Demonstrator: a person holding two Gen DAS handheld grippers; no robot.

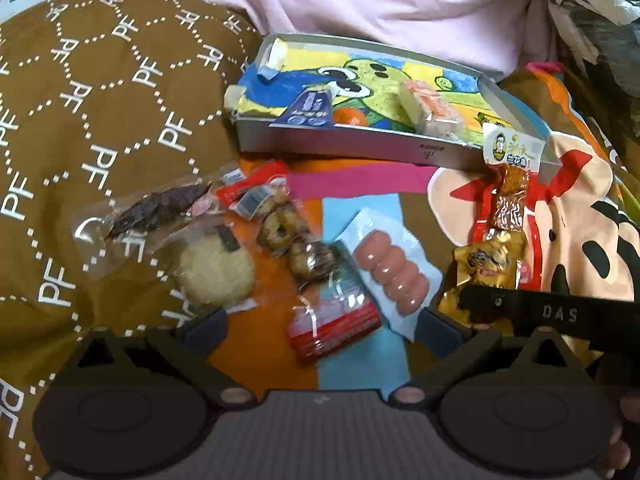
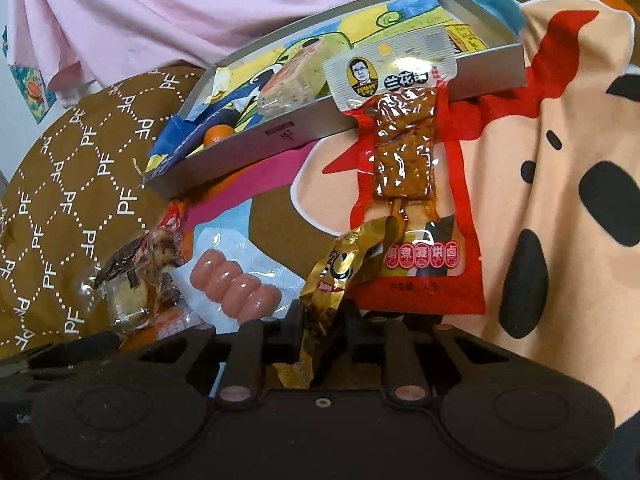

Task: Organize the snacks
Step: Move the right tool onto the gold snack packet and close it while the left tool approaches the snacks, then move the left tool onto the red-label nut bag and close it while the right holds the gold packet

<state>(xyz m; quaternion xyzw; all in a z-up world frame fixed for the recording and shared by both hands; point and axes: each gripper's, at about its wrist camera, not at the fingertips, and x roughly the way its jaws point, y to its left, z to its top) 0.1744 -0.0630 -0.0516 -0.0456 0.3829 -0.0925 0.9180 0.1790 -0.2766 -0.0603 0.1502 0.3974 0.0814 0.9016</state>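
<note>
A shallow grey box (image 1: 360,148) with a cartoon lining lies on the bedding and holds a blue packet (image 1: 308,110), an orange piece (image 1: 352,117) and a wrapped white cake (image 1: 430,110). My right gripper (image 2: 324,332) is shut on a gold snack packet (image 2: 336,276), which also shows under its black finger (image 1: 540,314) in the left wrist view. A red tofu packet (image 2: 404,152) leans on the box's front wall (image 2: 280,136). My left gripper (image 1: 322,328) stands open above a red packet (image 1: 332,320) and a sausage pack (image 1: 390,272).
Loose snacks lie left of the sausages: small rings (image 1: 296,240), a round pale cake (image 1: 216,268) and a dark strip in clear wrap (image 1: 160,208). A brown patterned pillow (image 1: 100,100) fills the left. Pink cloth (image 1: 360,4) rises behind the box.
</note>
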